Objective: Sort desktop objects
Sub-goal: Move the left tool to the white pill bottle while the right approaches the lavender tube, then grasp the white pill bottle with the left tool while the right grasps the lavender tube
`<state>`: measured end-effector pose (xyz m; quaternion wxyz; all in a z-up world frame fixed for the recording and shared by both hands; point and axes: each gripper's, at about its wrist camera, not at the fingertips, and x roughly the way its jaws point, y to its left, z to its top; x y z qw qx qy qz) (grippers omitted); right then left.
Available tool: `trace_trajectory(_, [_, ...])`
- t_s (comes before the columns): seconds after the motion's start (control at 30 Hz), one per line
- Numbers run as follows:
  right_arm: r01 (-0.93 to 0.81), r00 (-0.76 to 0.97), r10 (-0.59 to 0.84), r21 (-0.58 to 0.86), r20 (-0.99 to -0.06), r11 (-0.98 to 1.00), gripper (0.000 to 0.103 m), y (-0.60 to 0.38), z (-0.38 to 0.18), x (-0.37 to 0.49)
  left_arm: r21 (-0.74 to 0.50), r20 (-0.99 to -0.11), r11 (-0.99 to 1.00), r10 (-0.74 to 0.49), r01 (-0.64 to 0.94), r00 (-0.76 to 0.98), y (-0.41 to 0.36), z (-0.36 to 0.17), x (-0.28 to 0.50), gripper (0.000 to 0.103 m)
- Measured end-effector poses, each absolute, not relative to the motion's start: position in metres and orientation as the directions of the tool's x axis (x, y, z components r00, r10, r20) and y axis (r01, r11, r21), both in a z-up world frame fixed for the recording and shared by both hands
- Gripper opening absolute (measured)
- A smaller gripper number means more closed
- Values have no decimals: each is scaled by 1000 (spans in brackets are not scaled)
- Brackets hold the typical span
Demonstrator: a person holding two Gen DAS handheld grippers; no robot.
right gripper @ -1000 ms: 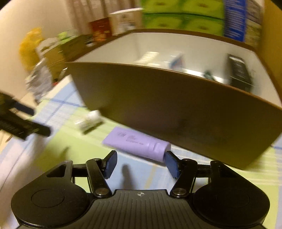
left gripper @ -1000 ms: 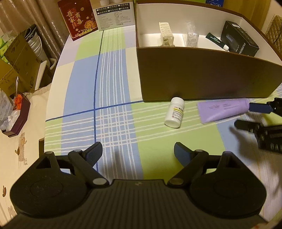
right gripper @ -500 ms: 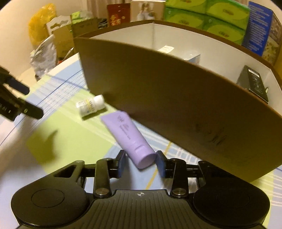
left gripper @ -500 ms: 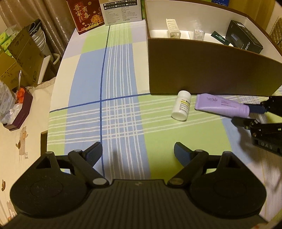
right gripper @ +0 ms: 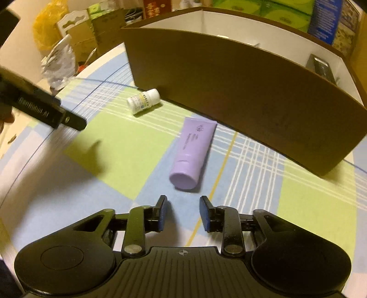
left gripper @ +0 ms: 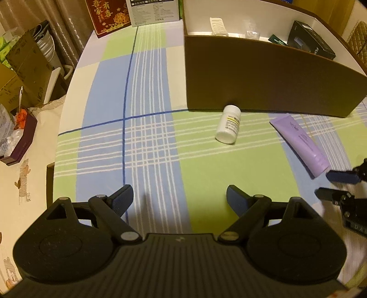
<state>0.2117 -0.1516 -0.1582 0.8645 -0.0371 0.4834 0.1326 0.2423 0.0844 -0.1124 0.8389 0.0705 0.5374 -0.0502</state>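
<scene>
Left gripper: your left gripper (left gripper: 180,198) hangs over the checked tablecloth (left gripper: 146,96) with its jaws spread wide and nothing between them.
Right gripper: your right gripper (right gripper: 182,212) sits just short of the purple tube's cap end; its jaws have just been closing and now stand narrow but still apart, with only cloth between them. The tube is not gripped.
Purple tube: the purple tube (right gripper: 193,151) lies flat on the cloth, cap end toward your right gripper, crimped end close to the brown wall of the box (right gripper: 240,91). Whether it touches the wall you cannot tell.
White bottle: the white bottle (left gripper: 228,123) lies on its side, cap close against the foot of the box wall, to the left of the tube and apart from it.
Box contents: inside the open box you see a black carton (left gripper: 309,39) at the right, a white ribbed item (left gripper: 218,25) at the left and a small clear container (left gripper: 252,34) between them.
Table edge: a red carton (left gripper: 107,16) and a white printed carton (left gripper: 153,10) stand at the far edge.
</scene>
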Motion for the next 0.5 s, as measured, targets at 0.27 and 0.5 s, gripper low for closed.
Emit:
trace_trajectory(0.27, [-168, 539, 186, 112, -821, 979, 51, -153, -153, 247, 65, -903, 983, -15, 171, 428, 84, -109, 239, 86])
trace_trajectory(0.5, [-158, 537, 156, 83, -829, 984, 29, -148, -160, 256, 60, -900, 981, -25, 182, 435, 85, -108, 236, 86])
